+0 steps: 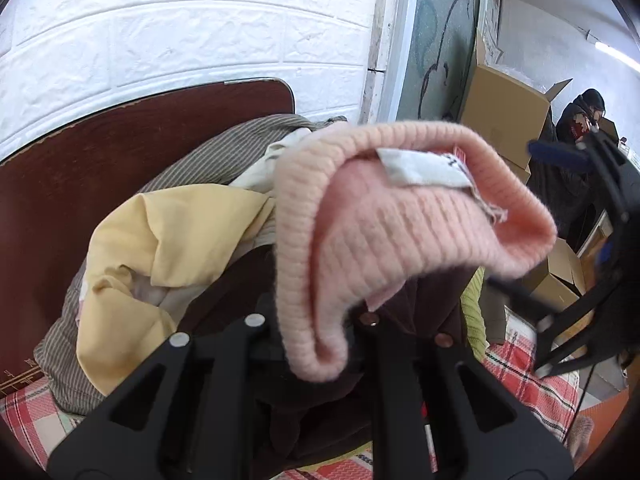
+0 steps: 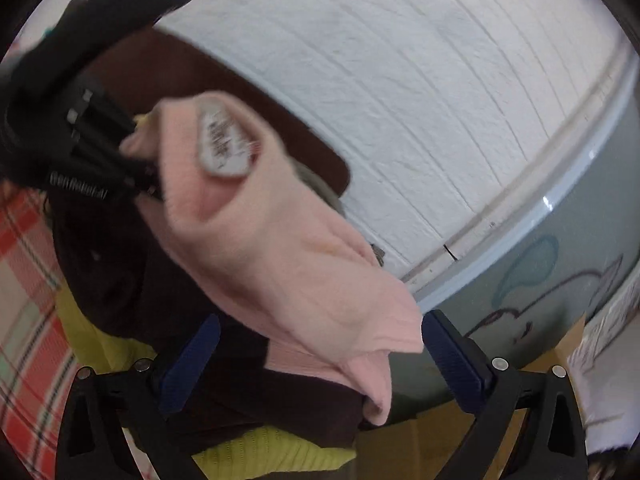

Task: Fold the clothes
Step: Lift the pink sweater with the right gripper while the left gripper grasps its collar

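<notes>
The left tool [image 1: 320, 344] is closed on the ribbed hem of the pink knitted sweater [image 1: 400, 224] and holds it up, above the pile of yellow cotton cloth [image 1: 168, 240] and dark brown garment [image 2: 120, 264] on the checked red bed cover [image 1: 24, 420]. To its right, the right tool [image 2: 320, 360] stands wide open; the sweater's loose edge hangs between its blue pads [image 2: 452, 356] without being pressed. The step seems to be lifting the sweater out for spreading. Next, the right tool should probably close on that edge, well apart from the left tool.
</notes>
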`<state>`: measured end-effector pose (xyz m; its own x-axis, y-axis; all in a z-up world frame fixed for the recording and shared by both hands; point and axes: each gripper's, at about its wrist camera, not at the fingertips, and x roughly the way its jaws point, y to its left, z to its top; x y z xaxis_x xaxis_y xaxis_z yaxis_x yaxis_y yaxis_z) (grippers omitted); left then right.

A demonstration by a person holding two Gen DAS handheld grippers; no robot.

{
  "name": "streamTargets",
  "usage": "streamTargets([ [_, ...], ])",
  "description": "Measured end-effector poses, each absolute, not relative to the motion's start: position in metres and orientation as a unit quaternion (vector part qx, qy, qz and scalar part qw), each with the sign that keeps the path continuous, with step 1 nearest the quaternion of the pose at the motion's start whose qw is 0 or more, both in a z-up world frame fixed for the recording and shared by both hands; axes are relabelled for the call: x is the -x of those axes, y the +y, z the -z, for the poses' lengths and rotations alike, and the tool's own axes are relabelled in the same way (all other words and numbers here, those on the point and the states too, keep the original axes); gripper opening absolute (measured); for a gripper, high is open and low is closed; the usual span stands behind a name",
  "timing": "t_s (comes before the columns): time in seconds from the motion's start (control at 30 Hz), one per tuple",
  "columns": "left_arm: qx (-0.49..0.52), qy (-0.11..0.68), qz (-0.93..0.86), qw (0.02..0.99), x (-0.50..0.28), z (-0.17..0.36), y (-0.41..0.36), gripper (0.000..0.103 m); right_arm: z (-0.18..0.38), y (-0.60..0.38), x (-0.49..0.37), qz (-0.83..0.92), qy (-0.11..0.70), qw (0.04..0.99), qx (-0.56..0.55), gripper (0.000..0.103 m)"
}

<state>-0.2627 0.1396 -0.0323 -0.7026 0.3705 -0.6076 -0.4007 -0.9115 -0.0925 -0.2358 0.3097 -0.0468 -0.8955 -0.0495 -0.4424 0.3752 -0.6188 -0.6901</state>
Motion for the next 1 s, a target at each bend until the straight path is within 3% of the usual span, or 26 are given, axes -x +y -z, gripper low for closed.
streamTargets([
  [0.03,0.325,0.023,-0.922,0.210,0.262,0.033,0.140,0.017,0.056,0.302,0.241,0.868,0.441,0.119,-0.194,0.102],
  [0.07,0.323,0.030,-0.923,0.208,0.261,0.034,0.141,0.017,0.065,0.294,0.246,0.858,0.461,0.118,-0.194,0.093],
  [0.1,0.322,0.036,-0.923,0.206,0.260,0.035,0.142,0.017,0.066,0.289,0.251,0.858,0.459,0.124,-0.194,0.068],
  [0.17,0.321,0.049,-0.924,0.203,0.259,0.038,0.145,0.019,0.056,0.285,0.269,0.874,0.415,0.135,-0.214,0.034],
  [0.23,0.324,0.051,-0.922,0.203,0.259,0.039,0.144,0.019,0.045,0.289,0.282,0.885,0.378,0.143,-0.231,0.009],
  [0.53,0.262,0.033,-0.928,0.263,0.214,-0.020,0.154,0.016,-0.068,0.382,0.227,0.967,0.120,0.154,-0.162,0.005],
  [0.77,0.174,0.008,-0.921,0.348,0.125,-0.103,0.160,0.016,-0.150,0.414,0.135,0.981,0.067,0.164,-0.083,0.005],
  [1.0,0.098,-0.004,-0.925,0.367,0.014,-0.171,0.090,0.016,-0.224,0.379,0.034,0.968,0.095,0.232,-0.010,0.005],
])
